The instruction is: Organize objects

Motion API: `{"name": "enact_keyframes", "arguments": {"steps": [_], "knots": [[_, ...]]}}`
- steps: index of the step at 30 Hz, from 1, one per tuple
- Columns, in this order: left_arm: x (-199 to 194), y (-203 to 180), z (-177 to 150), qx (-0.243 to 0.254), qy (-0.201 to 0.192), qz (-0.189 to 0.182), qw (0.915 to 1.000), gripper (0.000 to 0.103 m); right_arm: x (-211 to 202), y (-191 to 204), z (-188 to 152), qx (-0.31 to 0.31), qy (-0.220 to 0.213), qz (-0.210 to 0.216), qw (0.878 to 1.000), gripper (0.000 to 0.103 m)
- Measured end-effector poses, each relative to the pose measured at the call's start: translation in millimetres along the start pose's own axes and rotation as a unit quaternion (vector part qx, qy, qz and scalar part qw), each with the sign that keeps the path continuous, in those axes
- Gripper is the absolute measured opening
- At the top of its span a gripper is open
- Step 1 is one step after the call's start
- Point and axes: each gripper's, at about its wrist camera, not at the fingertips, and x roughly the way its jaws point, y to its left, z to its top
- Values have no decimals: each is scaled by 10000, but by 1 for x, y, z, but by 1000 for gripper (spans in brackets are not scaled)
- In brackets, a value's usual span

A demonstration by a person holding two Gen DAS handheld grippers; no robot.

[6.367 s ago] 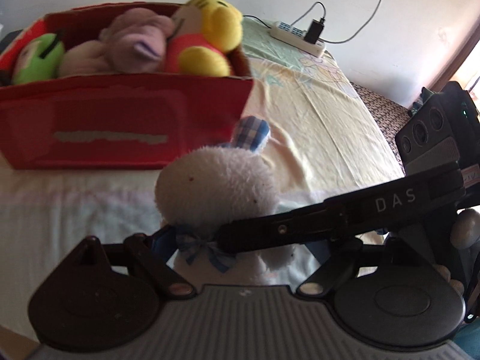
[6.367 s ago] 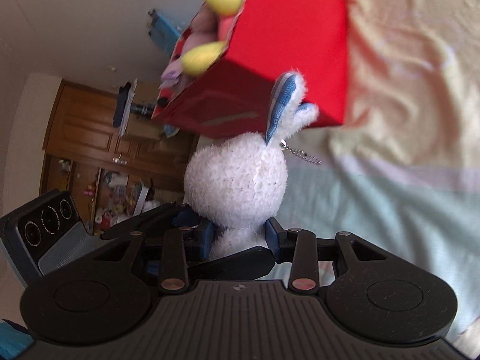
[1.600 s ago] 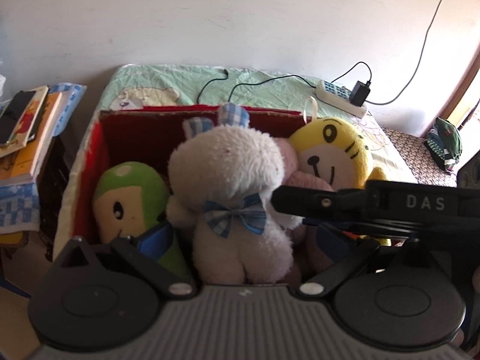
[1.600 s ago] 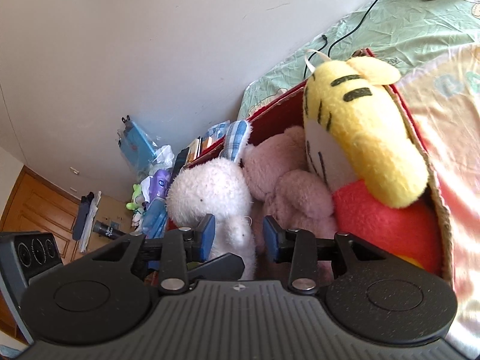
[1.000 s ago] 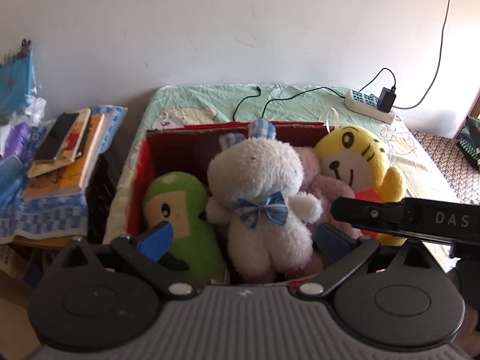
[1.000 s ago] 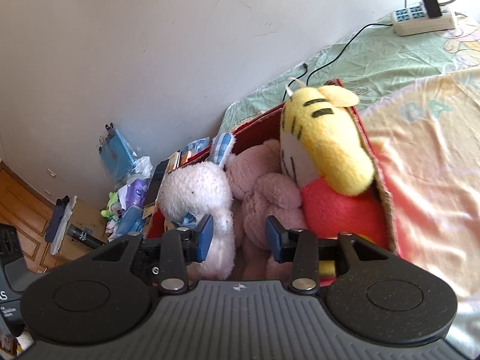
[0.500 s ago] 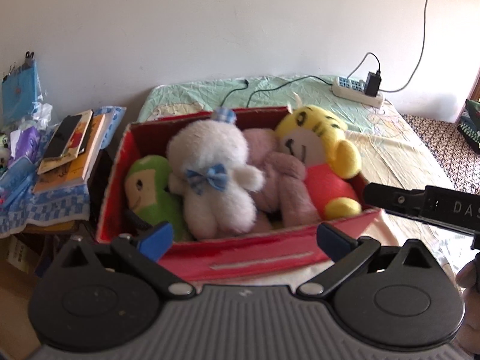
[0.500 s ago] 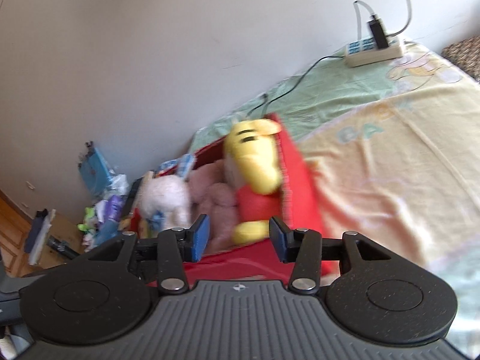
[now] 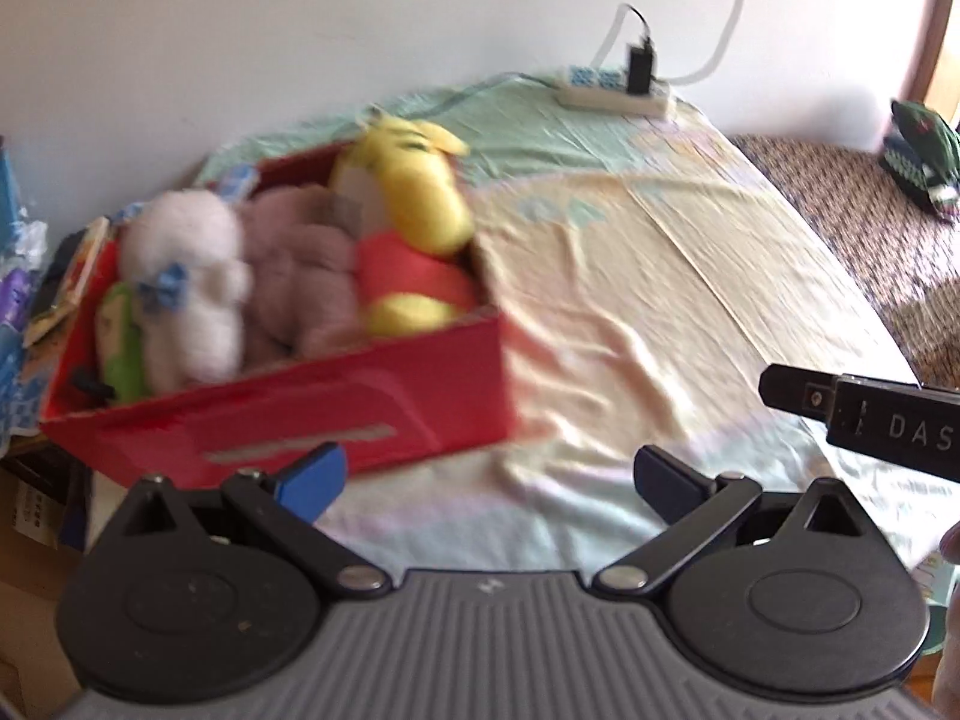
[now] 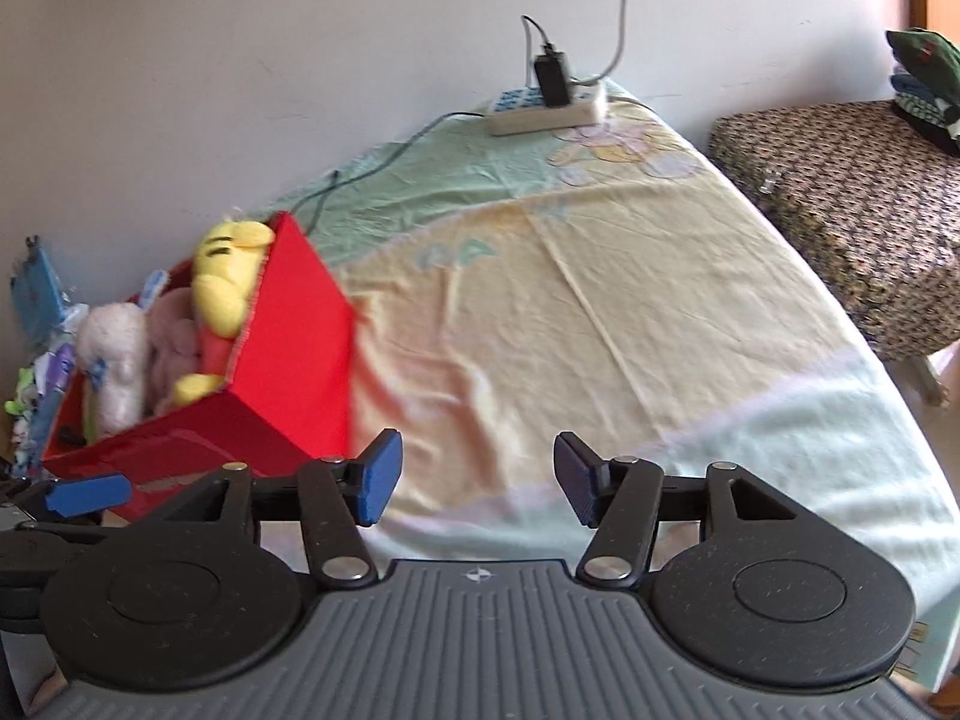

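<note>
A red box (image 9: 336, 408) (image 10: 300, 354) stands at the left end of the bed. Inside it sit a white plush bunny (image 9: 186, 288) (image 10: 117, 360) with a blue bow, a pink plush (image 9: 300, 276), a yellow-and-red plush (image 9: 408, 228) (image 10: 219, 294) and a green plush (image 9: 120, 342). My left gripper (image 9: 489, 477) hangs open in front of the box, holding nothing. My right gripper (image 10: 477, 483) is open too, over the bedsheet to the right of the box. Part of the right gripper's body (image 9: 864, 420) shows in the left wrist view.
The bed sheet (image 10: 600, 312) stretches right of the box. A white power strip (image 10: 546, 111) (image 9: 612, 90) with a plugged charger lies by the wall. A patterned stool (image 10: 840, 192) with folded clothes (image 10: 927, 78) stands at the right. Books and clutter (image 9: 36, 276) sit left of the box.
Both grippers let go of the white bunny, left it in the box, then drew back and swung right. The right gripper's fingers opened wider.
</note>
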Motion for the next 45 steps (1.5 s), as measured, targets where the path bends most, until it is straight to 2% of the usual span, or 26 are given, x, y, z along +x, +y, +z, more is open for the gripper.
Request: {"name": "enact_keyframes", "arguments": {"steps": [5,8,12,16,22,26,34,39,45], "knots": [[8,-24,-5,53,96,89,9999,102,1,-16,-4,-68,65,-178,9998,63],[12,-29,-6,16,174,151,9997,102,2,-19,-4,-129,116,-237,9996,71],[14,-25,-6,-119,230,255,9993,102,3,-18,-4,-163,108,-230,9995,76],[14,-17,-10,-265,277,311,9988,102,6,-9,-4,-308,156,-366,9987,77],[10,-3,-16,-238,328,750,9964,102,8,17,-4,-552,209,-158,9981,77],[5,21,-14,-346,319,849,9953,102,7,44,-1,-699,129,-18,9975,77],[-16,87,6,-651,6,1120,9916,102,12,108,15,-952,-18,8,9955,77],[-21,134,17,-948,-45,1075,9897,102,18,150,26,-1014,-77,5,9948,79],[-17,170,27,-999,-21,1055,9894,102,27,185,35,-984,-95,-95,9951,79]]}}
